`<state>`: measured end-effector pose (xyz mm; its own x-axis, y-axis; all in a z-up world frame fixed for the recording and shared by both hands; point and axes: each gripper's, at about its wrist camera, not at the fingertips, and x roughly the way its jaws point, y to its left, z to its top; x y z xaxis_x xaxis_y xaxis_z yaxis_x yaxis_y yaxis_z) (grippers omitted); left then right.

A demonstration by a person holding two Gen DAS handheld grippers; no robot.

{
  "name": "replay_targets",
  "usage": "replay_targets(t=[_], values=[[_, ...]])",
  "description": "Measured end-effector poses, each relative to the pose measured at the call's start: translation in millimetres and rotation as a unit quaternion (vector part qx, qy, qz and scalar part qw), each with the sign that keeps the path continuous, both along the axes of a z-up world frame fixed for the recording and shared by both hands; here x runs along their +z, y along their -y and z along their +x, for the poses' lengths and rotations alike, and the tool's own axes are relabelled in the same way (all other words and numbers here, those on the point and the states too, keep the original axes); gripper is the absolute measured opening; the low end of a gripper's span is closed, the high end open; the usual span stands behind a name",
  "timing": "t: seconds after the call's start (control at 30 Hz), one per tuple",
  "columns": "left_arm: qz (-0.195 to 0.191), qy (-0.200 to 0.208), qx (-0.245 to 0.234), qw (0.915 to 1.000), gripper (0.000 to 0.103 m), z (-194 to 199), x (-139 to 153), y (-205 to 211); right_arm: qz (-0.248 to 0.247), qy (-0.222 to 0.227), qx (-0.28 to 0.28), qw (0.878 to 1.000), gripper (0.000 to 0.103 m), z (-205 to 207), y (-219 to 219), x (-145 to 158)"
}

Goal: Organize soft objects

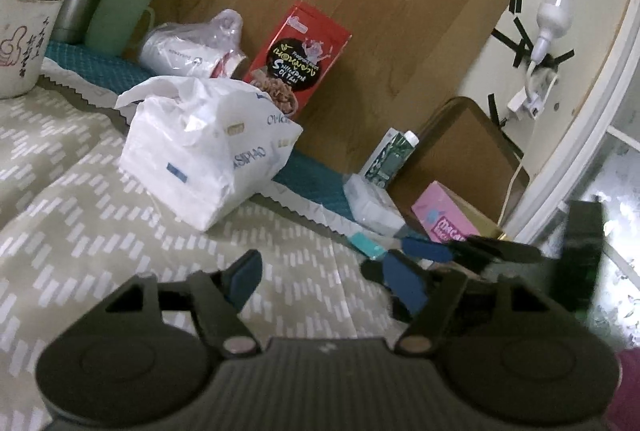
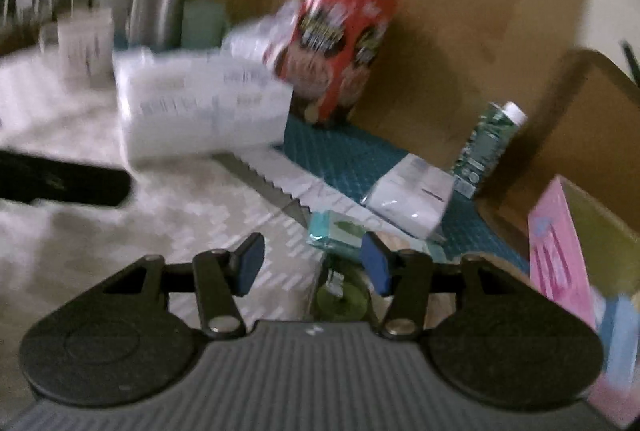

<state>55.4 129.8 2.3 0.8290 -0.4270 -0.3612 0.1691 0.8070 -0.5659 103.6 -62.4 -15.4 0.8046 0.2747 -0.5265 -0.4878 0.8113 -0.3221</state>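
Tongs both stood apart, gripping nothing: left tongs (image 1: 320, 277) hovered over the grey-green patterned cloth (image 1: 80, 191) on the bench, right tongs (image 2: 312, 263) just before a small teal tissue packet (image 2: 336, 229). White crinkled plastic pack of tissues (image 1: 192, 155) sat mid-cloth, near a red cereal box (image 1: 298, 55). Smaller clear-wrapped white tissue pack (image 2: 412, 199) lay on the teal mat (image 2: 360, 155), beside a green carton (image 2: 486, 147).

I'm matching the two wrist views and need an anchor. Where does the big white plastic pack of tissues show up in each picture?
Left wrist: the big white plastic pack of tissues lies left of centre on the patterned cloth, ahead of the open left gripper.
Right wrist: blurred, upper left.
Shared landmark: the red cardboard snack box stands just behind it, against the wooden board.
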Motion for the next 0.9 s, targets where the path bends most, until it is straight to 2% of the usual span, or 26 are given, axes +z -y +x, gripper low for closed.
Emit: replay_targets(t=[0.07, 0.13, 0.17, 0.2, 0.33, 0.4, 0.43, 0.5, 0.63, 0.73, 0.83, 0.9], values=[[-0.007, 0.000, -0.004, 1.0000, 0.070, 0, -1, -2, -0.037, 0.011, -0.010, 0.999, 0.054, 10, -6, -6], [-0.014, -0.001, -0.005, 0.9999, 0.070, 1, -2, -3, -0.042, 0.008, -0.018, 0.999, 0.051, 16, -5, -4], [-0.017, -0.002, -0.006, 0.9998, 0.070, 1, -3, -4, -0.038, 0.000, -0.016, 0.999, 0.046, 19, -4, -3], [-0.022, -0.003, -0.006, 0.9997, 0.070, 2, -3, -6, -0.044, 0.003, -0.017, 0.999, 0.037, 18, -4, -4], [-0.035, -0.007, -0.001, 0.9994, 0.070, 2, -5, -9, -0.081, 0.054, -0.001, 0.995, 0.022, 3, -14, -8], [-0.042, -0.011, 0.005, 0.9991, 0.070, 3, -7, -13, -0.074, 0.075, 0.014, 0.994, 0.015, -10, -14, -3], [-0.046, -0.013, 0.008, 0.9988, 0.070, 4, -7, -14, -0.068, 0.080, 0.022, 0.994, 0.008, -18, -14, 1], [-0.058, -0.019, 0.013, 0.9980, 0.070, 5, -9, -19, -0.049, 0.089, 0.045, 0.994, 0.002, -37, -12, 9], [-0.077, -0.029, 0.020, 0.9964, 0.070, 8, -13, -25, -0.007, 0.105, 0.081, 0.991, 0.002, -82, -1, 22], [-0.074, -0.032, 0.019, 0.9966, 0.070, 8, -13, -24, 0.012, 0.109, 0.097, 0.989, 0.002, -108, 11, 27], [-0.062, -0.029, 0.021, 0.9975, 0.070, 6, -11, -19, -0.002, 0.113, 0.090, 0.990, 0.003, -105, 13, 23], [-0.057, -0.024, 0.025, 0.9978, 0.070, 4, -10, -19, -0.010, 0.089, 0.081, 0.993, 0.004, -89, 15, 17]])
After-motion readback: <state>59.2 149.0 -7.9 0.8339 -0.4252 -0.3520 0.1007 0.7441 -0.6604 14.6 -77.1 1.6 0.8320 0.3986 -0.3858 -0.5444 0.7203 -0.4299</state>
